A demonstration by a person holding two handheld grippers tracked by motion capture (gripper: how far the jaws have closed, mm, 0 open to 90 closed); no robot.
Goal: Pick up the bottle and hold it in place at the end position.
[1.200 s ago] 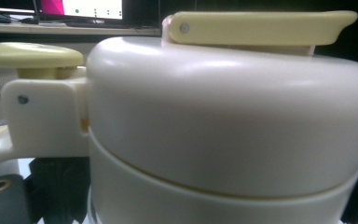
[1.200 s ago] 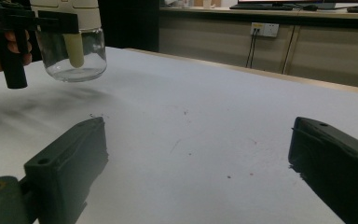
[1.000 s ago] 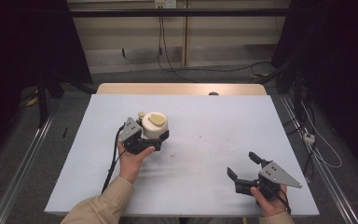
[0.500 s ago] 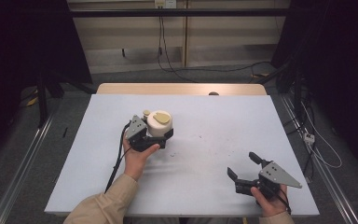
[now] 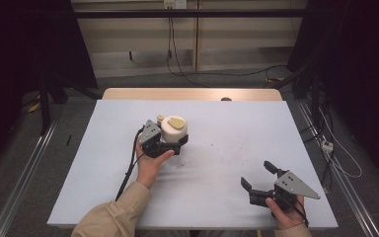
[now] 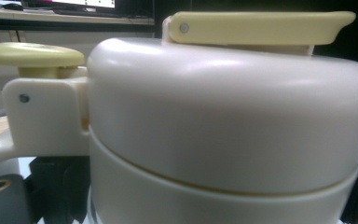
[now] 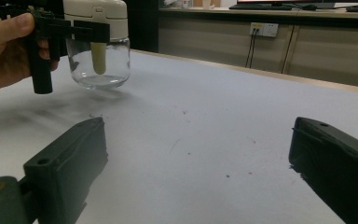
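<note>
A glass jar with a cream dispenser lid (image 5: pixel 173 127) is at the table's middle left, and my left gripper (image 5: pixel 173 141) is shut on it just under the lid. From the left gripper view the lid (image 6: pixel 223 116) is very close, with a flat yellow lever (image 6: pixel 256 28) on top and a round button (image 6: pixel 32 53) beside it. The right gripper view has the jar (image 7: pixel 98 51) far left, its clear body just above or on the table; I cannot tell which. My right gripper (image 5: pixel 255 174) rests open near the front right, nothing between its fingers (image 7: pixel 65 158).
The white table top (image 5: pixel 237 123) stretches bare between the two grippers, with faint dark specks (image 7: pixel 182 140). A wooden strip (image 5: pixel 192 94) runs along the far edge with a small dark thing (image 5: pixel 225 99) on it. Cables lie on the floor (image 5: pixel 335 153) at the right.
My left gripper has carried the jar a little to the right. The right gripper has stayed where it was, still open.
</note>
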